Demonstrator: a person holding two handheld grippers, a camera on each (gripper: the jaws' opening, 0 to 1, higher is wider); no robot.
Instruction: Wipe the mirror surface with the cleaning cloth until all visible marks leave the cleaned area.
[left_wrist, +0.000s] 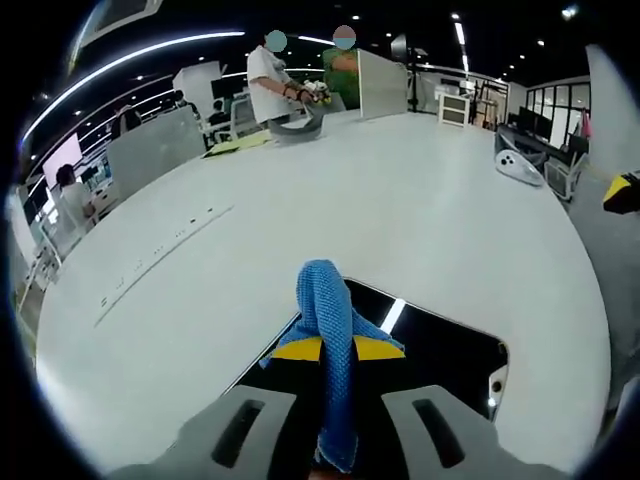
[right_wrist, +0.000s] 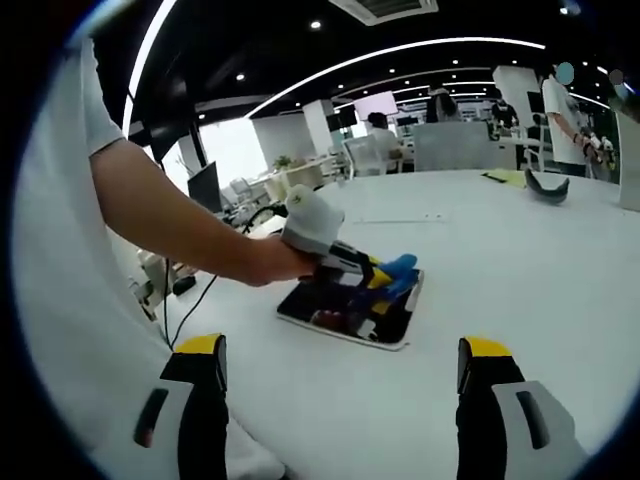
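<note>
The left tongs (left_wrist: 330, 350) pinch the blue cleaning cloth (left_wrist: 328, 310) between their yellow-tipped pads, and the cloth hangs over the near edge of the mirror (left_wrist: 440, 350). The mirror lies flat on the white surface (left_wrist: 400, 190). In the right gripper view, the left tongs (right_wrist: 385, 280) press the cloth (right_wrist: 400, 268) down onto the mirror (right_wrist: 345, 320). The right tongs (right_wrist: 340, 370) are spread wide and hold nothing, well short of the mirror.
</note>
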